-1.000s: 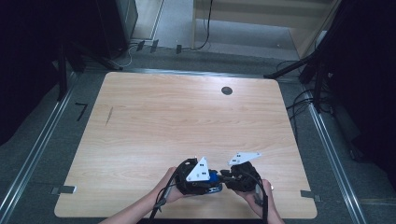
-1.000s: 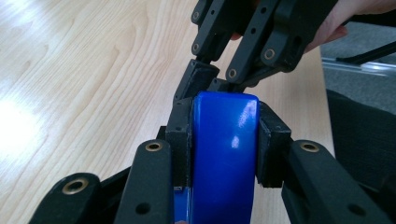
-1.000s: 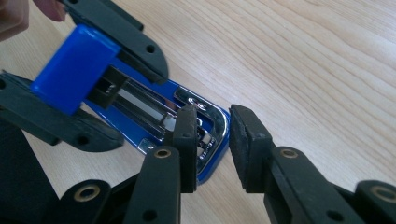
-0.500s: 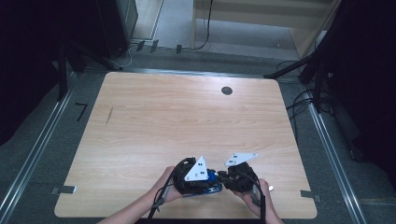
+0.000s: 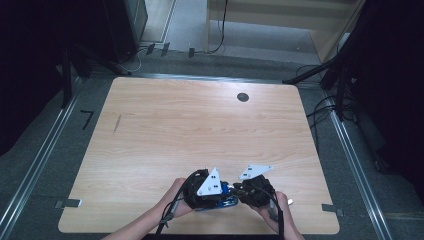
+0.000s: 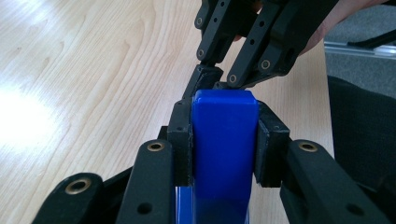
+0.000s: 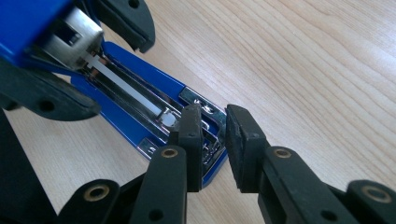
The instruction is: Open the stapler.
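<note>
With the blue stapler (image 5: 222,196) low in the frame's centre on the counter (image 5: 200,130), its lid clamped in the left gripper (image 6: 224,140), the right gripper (image 7: 212,140), nearly together at the base's metal tip, should likely press steadily while the lid opens.

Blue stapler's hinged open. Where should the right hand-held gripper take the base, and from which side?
Probably at the base's free front end, by the chrome anvil plate, coming in low along the table opposite the left hand-held gripper. The left one is clamped across the raised blue top arm, and the open magazine channel offers no flat sides. The right hand-held gripper sits there, jaws narrowly apart, not visibly pinching.
</note>
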